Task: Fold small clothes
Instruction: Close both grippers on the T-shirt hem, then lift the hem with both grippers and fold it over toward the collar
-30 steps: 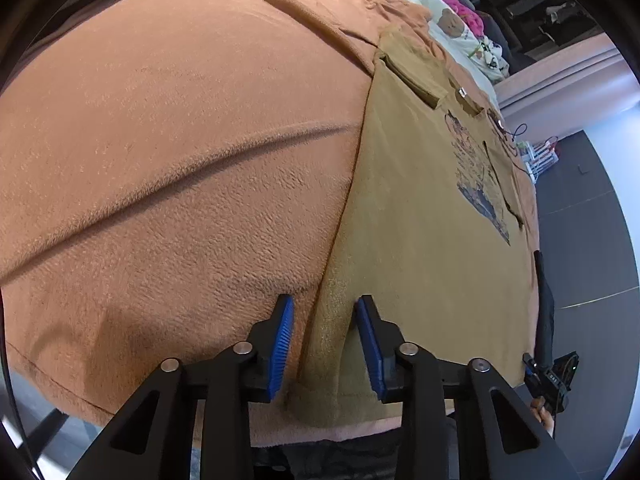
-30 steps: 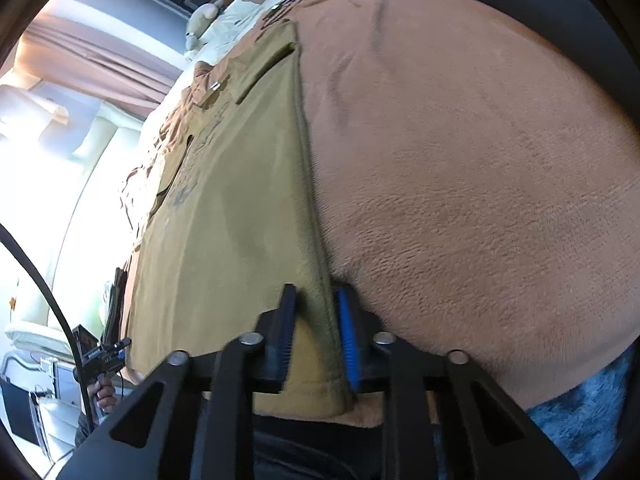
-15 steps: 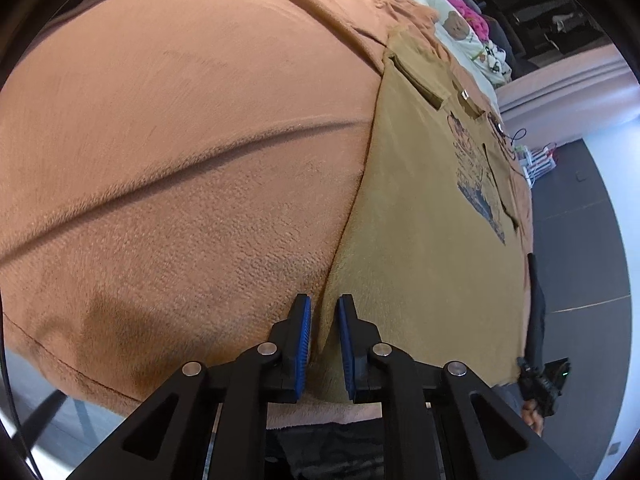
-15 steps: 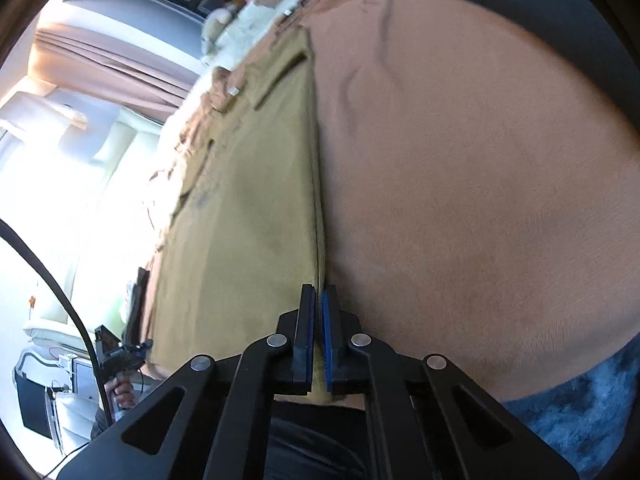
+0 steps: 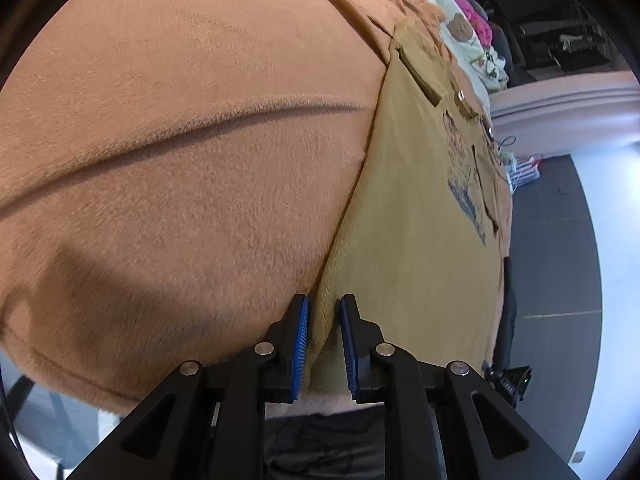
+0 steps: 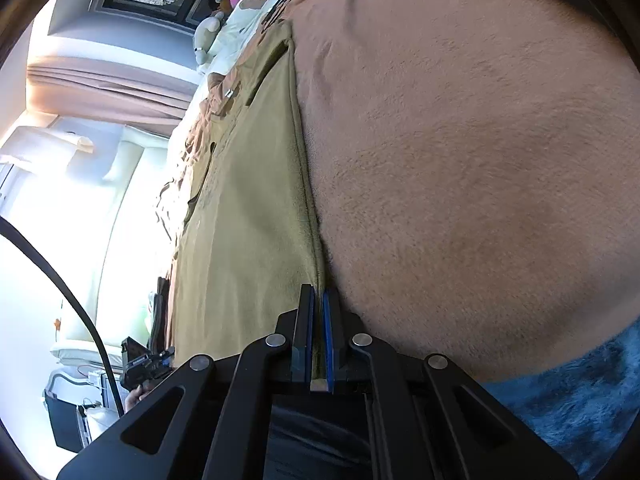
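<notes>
A mustard-yellow T-shirt (image 5: 416, 216) with a dark blue print lies flat on an orange fleece blanket (image 5: 180, 160). Its sleeves are folded in. My left gripper (image 5: 324, 312) is shut on the shirt's near hem corner, with a bunch of cloth between the blue pads. In the right wrist view the same shirt (image 6: 248, 208) runs away from me. My right gripper (image 6: 318, 304) is shut tight on the other hem corner at the shirt's right edge. Each gripper shows small at the edge of the other's view.
The blanket (image 6: 460, 140) covers a bed and has a long crease on the left. Stuffed toys and a cream bear-print cover (image 5: 460, 28) lie at the far end. A blue fluffy cloth (image 6: 580, 392) lies at the near right. Dark floor (image 5: 552, 280) lies beyond the bed's edge.
Both grippers closed on the shirt's near hem corners; one second ago their jaws stood open around the cloth. The left gripper's jaws now stand slightly wider than half a second ago.
</notes>
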{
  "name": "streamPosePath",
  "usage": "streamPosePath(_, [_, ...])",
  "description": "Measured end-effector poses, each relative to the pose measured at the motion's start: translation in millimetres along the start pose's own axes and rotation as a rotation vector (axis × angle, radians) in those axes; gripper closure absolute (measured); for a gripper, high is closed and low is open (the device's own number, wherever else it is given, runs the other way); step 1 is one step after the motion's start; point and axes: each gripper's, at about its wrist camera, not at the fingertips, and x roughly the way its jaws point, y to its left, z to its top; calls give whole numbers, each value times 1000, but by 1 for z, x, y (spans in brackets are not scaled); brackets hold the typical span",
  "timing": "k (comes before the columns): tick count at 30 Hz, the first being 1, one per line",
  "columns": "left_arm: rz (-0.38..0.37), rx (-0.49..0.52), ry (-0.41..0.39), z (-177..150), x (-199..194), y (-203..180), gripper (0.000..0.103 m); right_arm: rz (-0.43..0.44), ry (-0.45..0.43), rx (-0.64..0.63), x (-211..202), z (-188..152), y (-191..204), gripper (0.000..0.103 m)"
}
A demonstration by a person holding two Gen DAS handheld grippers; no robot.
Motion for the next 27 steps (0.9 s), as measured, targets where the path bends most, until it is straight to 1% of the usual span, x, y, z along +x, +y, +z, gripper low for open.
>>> streamPosePath(4, [-9,-4,-16,4,4,-3,85,12,7,2,12,8,1,101])
streamPosePath(7, [-13,-3,-20,1,3,-5,86,15,7,3,15,8,2,101])
streamPosePath(8, [-16,2,-19,-1,2,-6,89,10,4,-5,13,8,3,101])
streamPosePath(9, [-10,16,-14,-4,2,-7,97,7,1,-13,11,7,5,102])
streamPosePath(12, [2,31,-24,-9,-2,-11,100,19,-24,-36,-1,2,12,103])
streamPosePath(14, [-16,25,-53,-11,-10,-12,100,34,-58,-30,-13,0,14,103])
streamPosePath(19, [-53,19,-90,-16,-27,-23,101,64,-117,-17,-42,-5,19,103])
streamPosePath(23, [-104,8,-124,-24,-46,-36,101,80,-140,-29,-55,-14,32,103])
streamPosePath(27, [-122,13,-152,-35,-65,-50,101,96,-158,-20,-66,-23,37,103])
